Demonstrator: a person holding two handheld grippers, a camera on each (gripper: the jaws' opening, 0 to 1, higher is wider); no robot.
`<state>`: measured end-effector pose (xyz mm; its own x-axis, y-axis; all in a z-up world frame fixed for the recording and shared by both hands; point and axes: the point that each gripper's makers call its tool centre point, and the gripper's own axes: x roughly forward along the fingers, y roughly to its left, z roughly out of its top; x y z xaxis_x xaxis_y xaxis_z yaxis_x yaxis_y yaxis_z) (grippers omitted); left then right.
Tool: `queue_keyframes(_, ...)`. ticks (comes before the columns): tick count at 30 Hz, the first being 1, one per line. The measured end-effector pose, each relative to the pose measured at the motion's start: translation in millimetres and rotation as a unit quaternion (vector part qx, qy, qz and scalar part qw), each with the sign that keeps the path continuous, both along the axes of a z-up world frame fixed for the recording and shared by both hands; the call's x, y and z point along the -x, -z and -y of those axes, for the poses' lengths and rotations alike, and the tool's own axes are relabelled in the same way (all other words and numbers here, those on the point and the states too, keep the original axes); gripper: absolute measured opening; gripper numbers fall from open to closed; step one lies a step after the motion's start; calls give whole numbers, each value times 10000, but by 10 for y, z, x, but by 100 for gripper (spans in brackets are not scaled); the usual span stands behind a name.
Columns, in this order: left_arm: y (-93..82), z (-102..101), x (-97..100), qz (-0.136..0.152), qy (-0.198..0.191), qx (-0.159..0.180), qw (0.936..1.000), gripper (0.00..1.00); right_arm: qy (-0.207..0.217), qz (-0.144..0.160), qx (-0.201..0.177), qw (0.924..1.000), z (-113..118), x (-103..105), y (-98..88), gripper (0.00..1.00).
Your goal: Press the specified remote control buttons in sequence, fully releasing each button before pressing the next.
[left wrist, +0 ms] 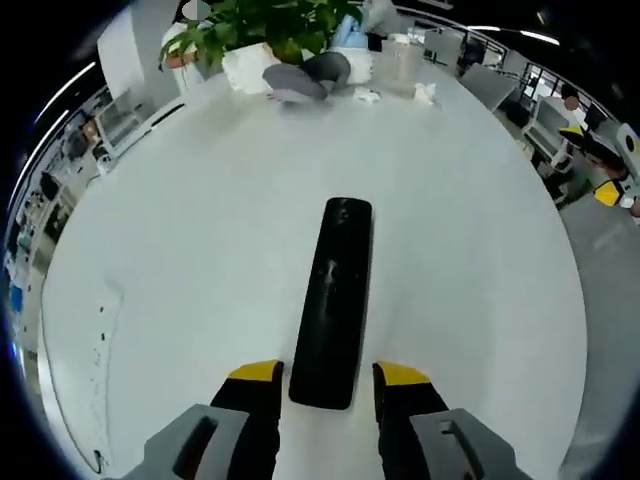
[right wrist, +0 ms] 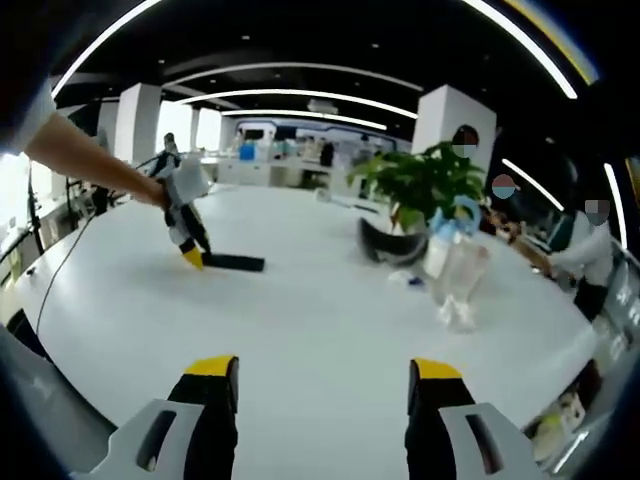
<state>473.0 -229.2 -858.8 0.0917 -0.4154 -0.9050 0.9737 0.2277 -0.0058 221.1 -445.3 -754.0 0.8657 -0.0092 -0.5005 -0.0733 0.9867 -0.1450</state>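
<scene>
Currently, the long black rectangular plastic remote control (left wrist: 335, 300) lies flat on the round white table (left wrist: 200, 230), its near end between my left gripper (left wrist: 329, 385)'s yellow-tipped jaws. Those jaws stand spread to either side of the remote; whether they touch its edges I cannot tell. In the right gripper view the same remote (right wrist: 233, 263) lies well off, at the left gripper (right wrist: 190, 250)'s tips. My right gripper (right wrist: 325, 385) hangs with jaws wide apart over bare tabletop, holding nothing.

Progress, as I judge it: no jaw rests on a button, so the pressing sequence appears not begun or between presses.

Beyond it stand a green potted plant (left wrist: 250, 35) and a clear plastic container (left wrist: 402, 62). No brand, label or button legend is legible.
</scene>
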Motion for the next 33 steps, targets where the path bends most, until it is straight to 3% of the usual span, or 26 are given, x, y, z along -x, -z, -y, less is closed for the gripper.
queue_keyframes(8, -11, -6, 29, 2, 0, -71, 10000, 25, 7, 45, -54, 10000, -1, 0, -19, 66)
queue_keyframes(23, 24, -22, 25, 97, -100, -154, 9998, 23, -14, 120, -82, 9999, -10, -10, -49, 66)
queue_keyframes(33, 52, 2, 218, 77, -203, -339, 9992, 23, -41, 188, -162, 9997, -28, -9, -73, 63)
